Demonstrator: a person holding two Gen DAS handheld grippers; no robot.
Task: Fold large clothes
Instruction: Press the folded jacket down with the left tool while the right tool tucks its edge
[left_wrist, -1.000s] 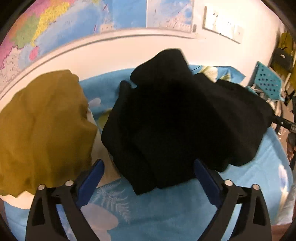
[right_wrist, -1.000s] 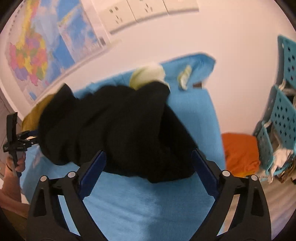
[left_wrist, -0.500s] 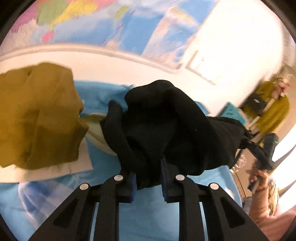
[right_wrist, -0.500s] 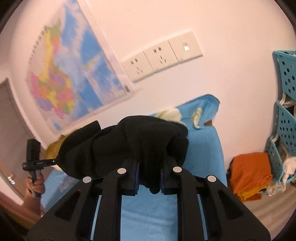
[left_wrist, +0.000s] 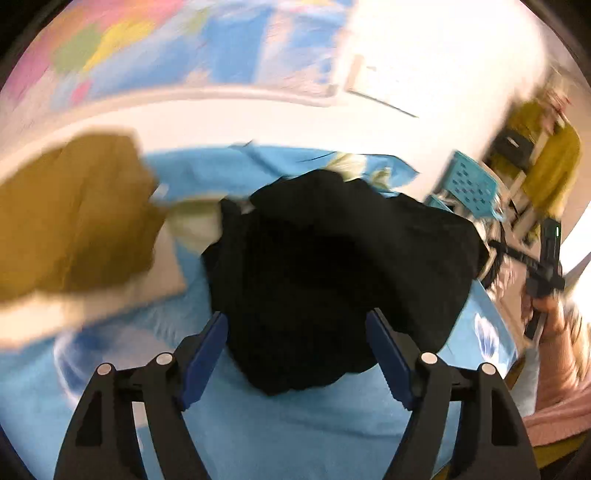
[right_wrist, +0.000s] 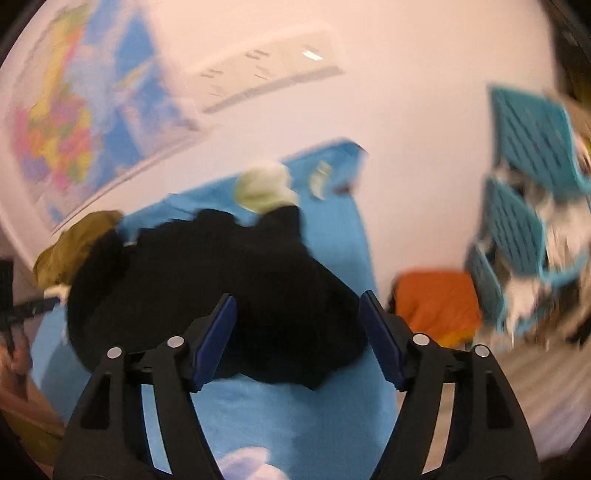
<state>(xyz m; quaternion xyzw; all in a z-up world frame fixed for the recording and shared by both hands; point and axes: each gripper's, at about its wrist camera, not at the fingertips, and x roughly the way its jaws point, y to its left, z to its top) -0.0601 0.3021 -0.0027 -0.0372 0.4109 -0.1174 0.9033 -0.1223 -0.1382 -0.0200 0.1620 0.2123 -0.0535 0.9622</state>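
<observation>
A large black garment (left_wrist: 332, 266) lies crumpled in a heap on the blue bedsheet (left_wrist: 258, 435). It also shows in the right wrist view (right_wrist: 221, 288). My left gripper (left_wrist: 297, 332) is open, its blue pads on either side of the heap's near edge, holding nothing. My right gripper (right_wrist: 297, 314) is open too, its pads astride the garment's near right edge. The right gripper also shows at the right of the left wrist view (left_wrist: 546, 258), beyond the garment. Both views are motion-blurred.
A mustard-yellow garment (left_wrist: 74, 221) lies on a white cloth at the left of the bed. A pale green item (right_wrist: 266, 188) sits by the wall. Teal baskets (right_wrist: 524, 206) and an orange cloth (right_wrist: 436, 306) are on the floor to the right.
Half a second ago both grippers were shut on the black garment and held it up. Now both have opened and the garment has dropped back in a heap.
</observation>
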